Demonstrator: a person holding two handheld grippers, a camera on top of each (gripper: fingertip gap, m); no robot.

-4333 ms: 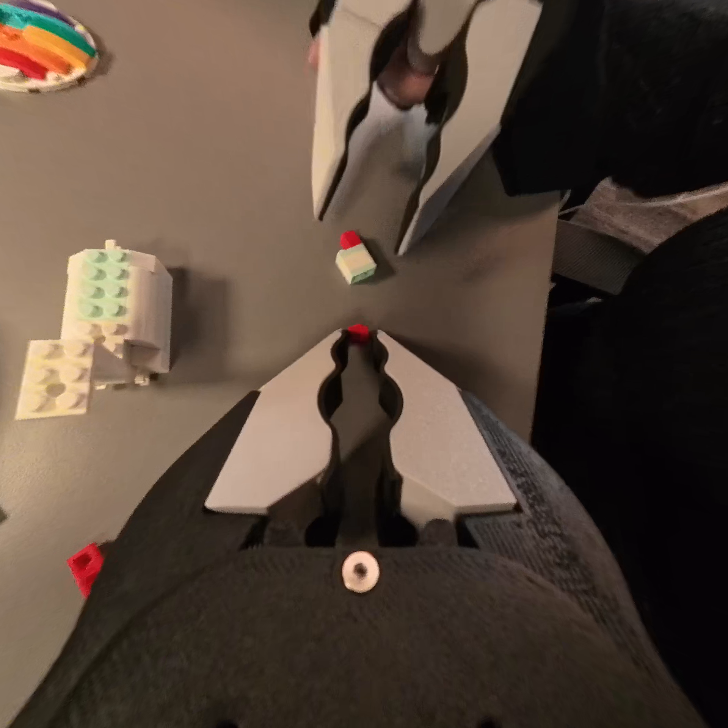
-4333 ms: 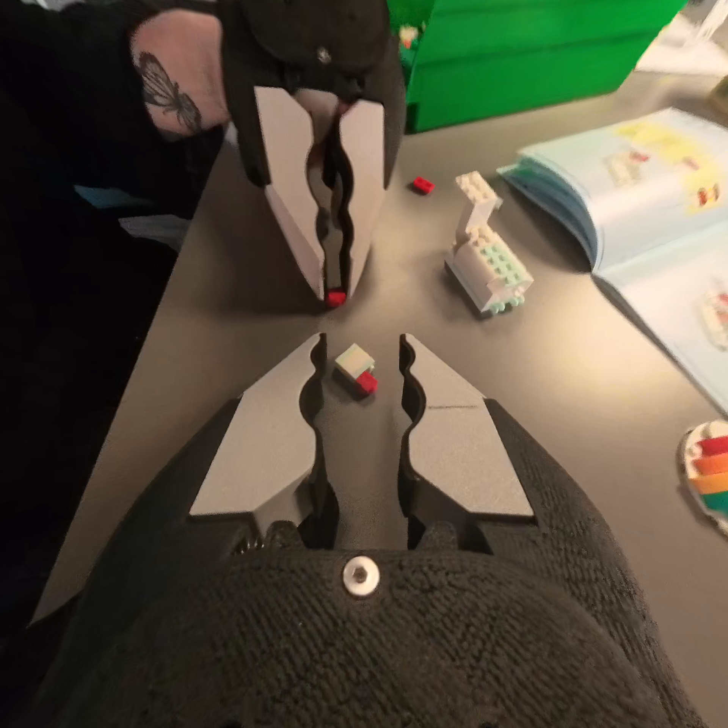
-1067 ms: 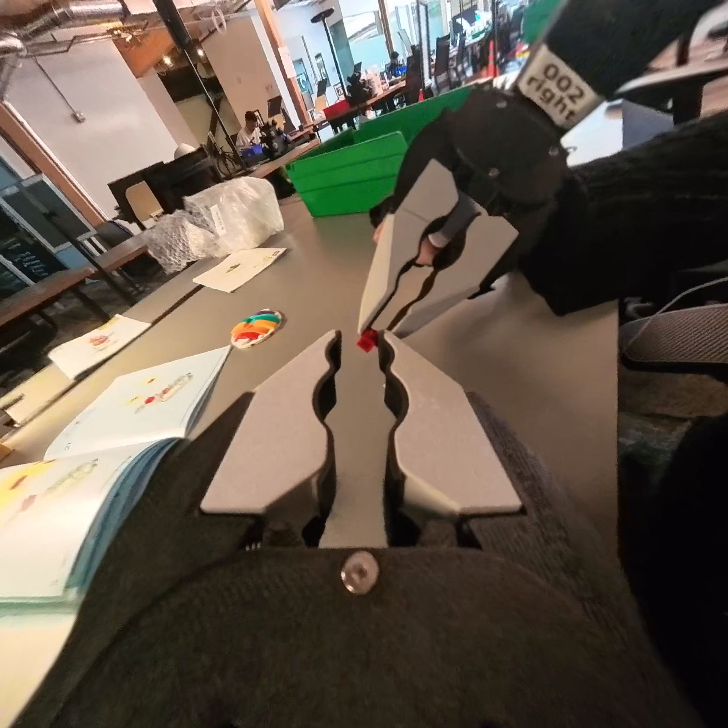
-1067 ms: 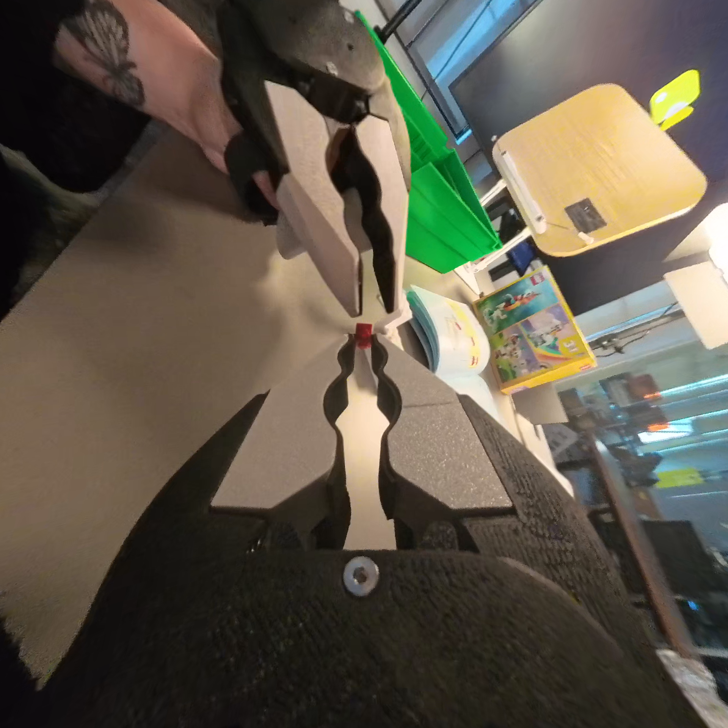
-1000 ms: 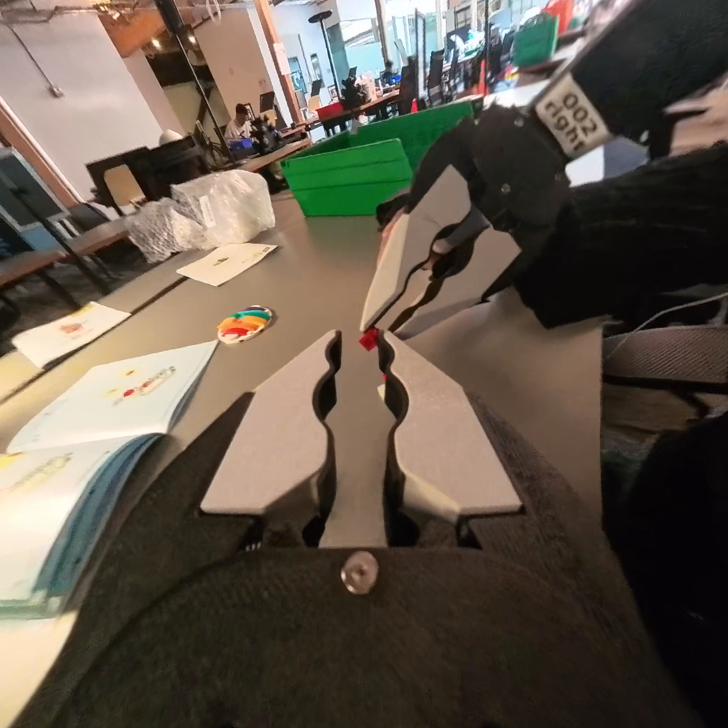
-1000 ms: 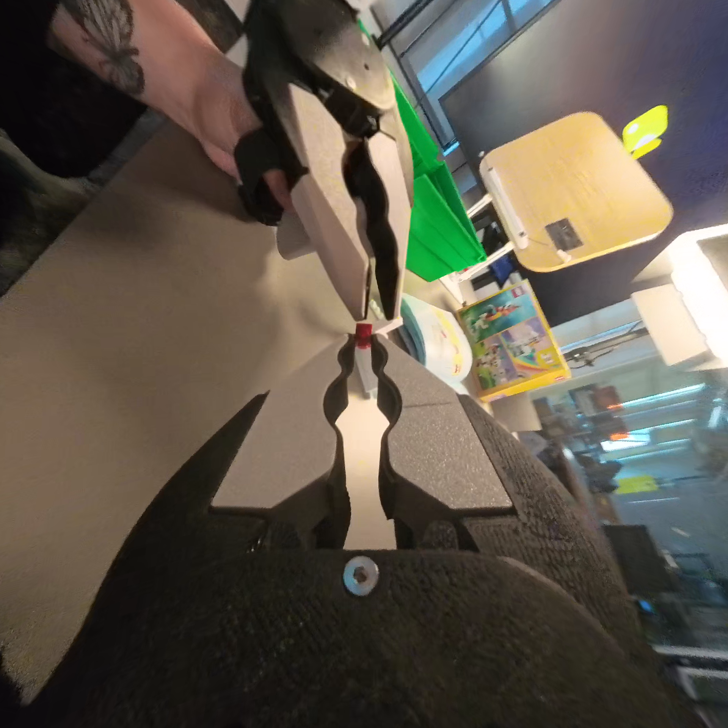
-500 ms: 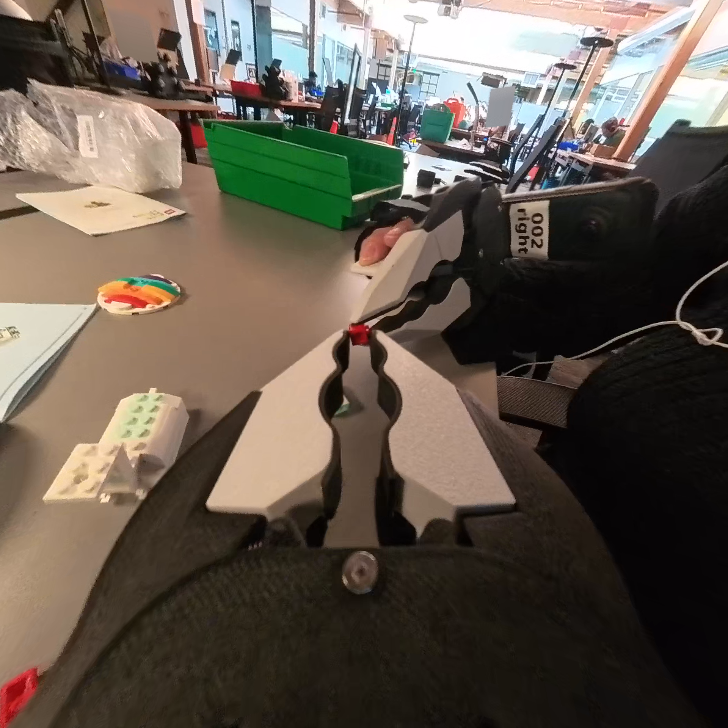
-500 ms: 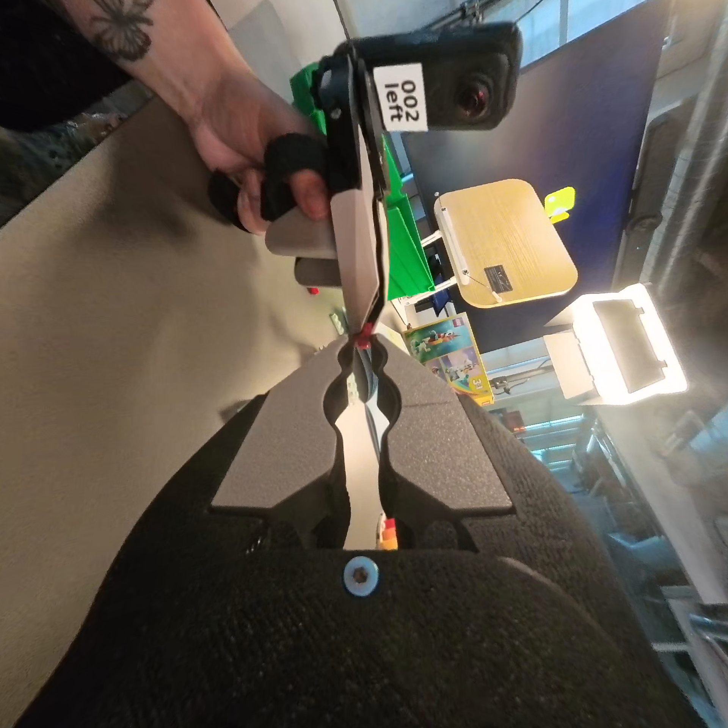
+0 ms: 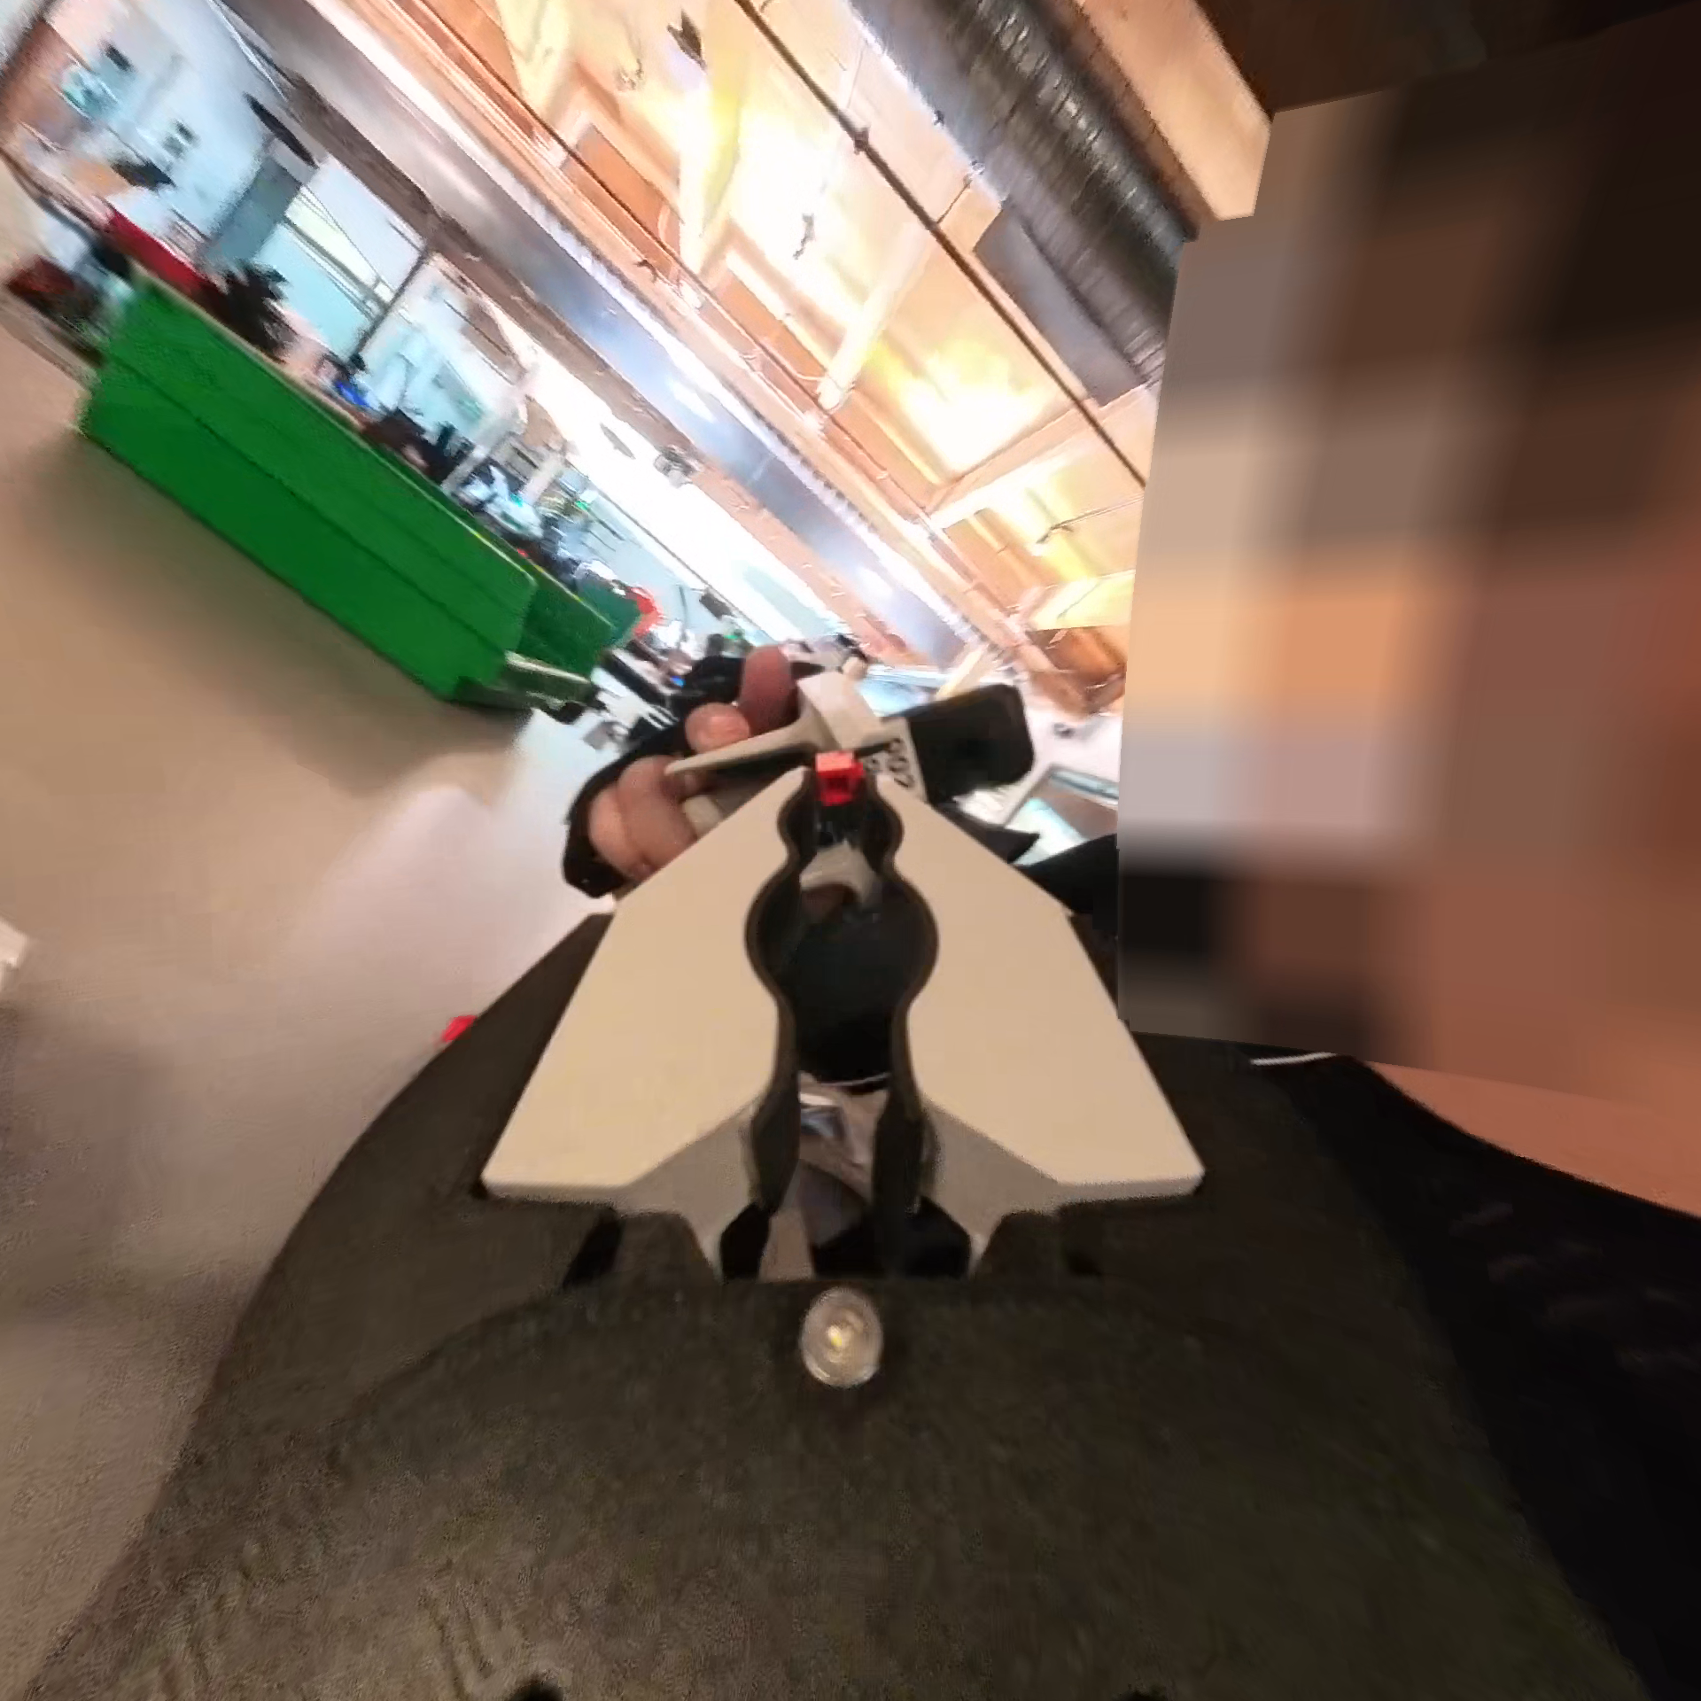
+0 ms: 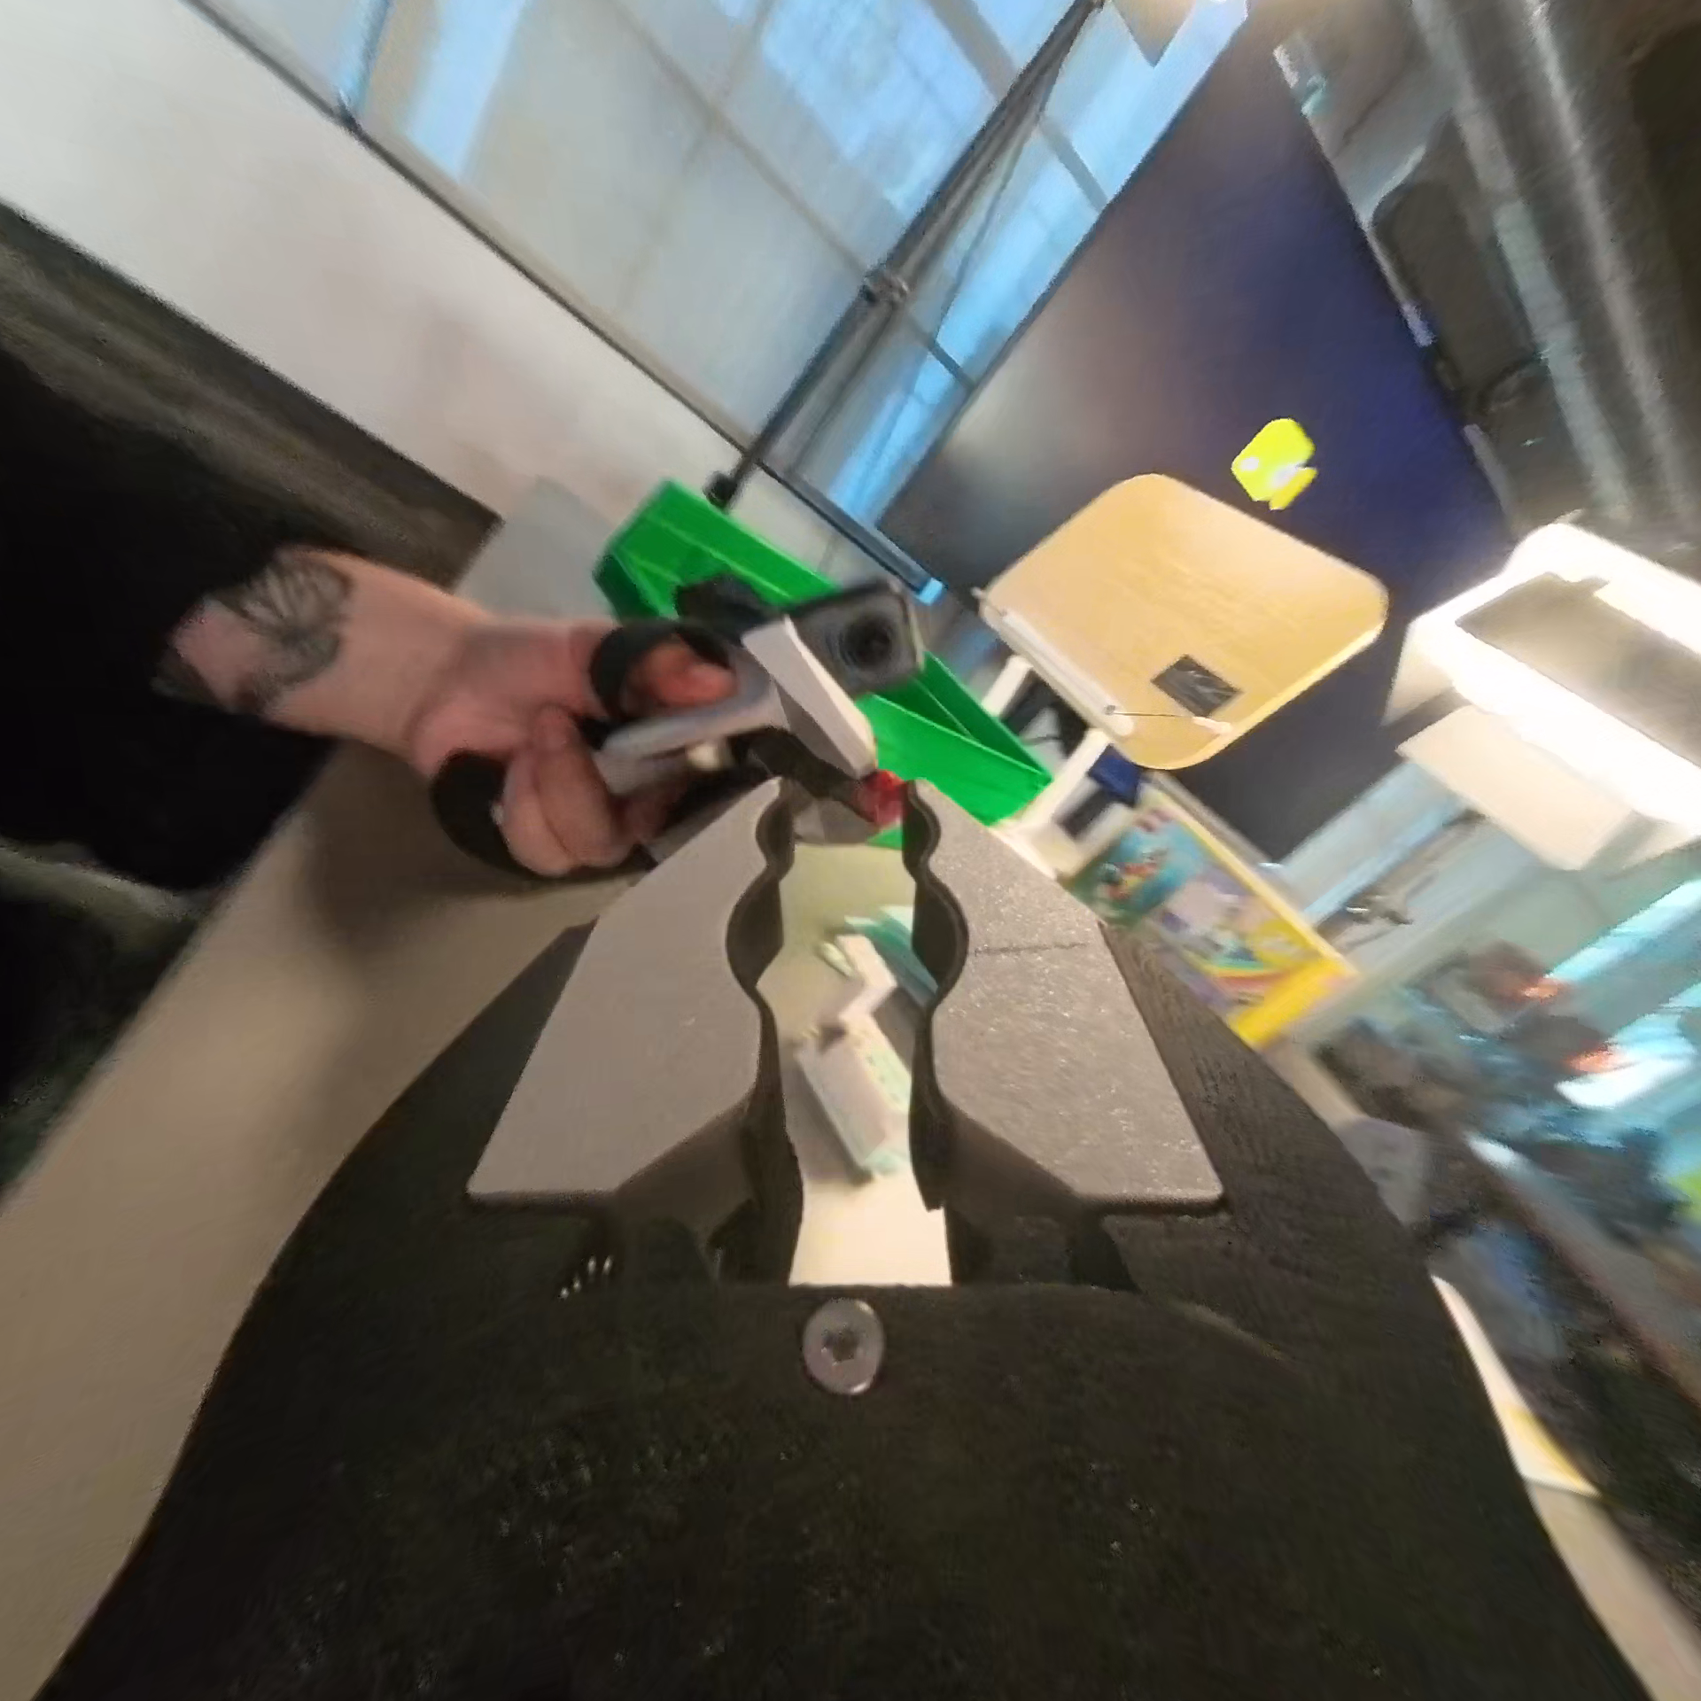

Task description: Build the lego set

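My left gripper [image 9: 836,793] is shut on a small red piece [image 9: 836,769] at its very tips and is held up off the table. My right gripper [image 10: 842,810] points at it, tip to tip. Its jaws stand parted, and the left gripper's tip with the red piece [image 10: 882,790] sits between its fingertips, close to the right one. In the left wrist view the right gripper shows behind my fingers only as a hand on a grey handle [image 9: 727,759]. The small mint-and-white brick is not visible in either view.
The white-and-mint partial build [image 10: 851,1086] lies on the grey table [image 10: 184,1058], seen through the right gripper's gap. A green bin [image 9: 304,497] stands at the table's far side, a colourful set box [image 10: 1197,930] to the right, and a loose red brick [image 9: 457,1026] on the table. My left and right fingertips are right by each other.
Both grippers have swung upward while staying tip to tip. The right gripper's jaws have parted wider than half a second ago. The left gripper still pinches the red piece.
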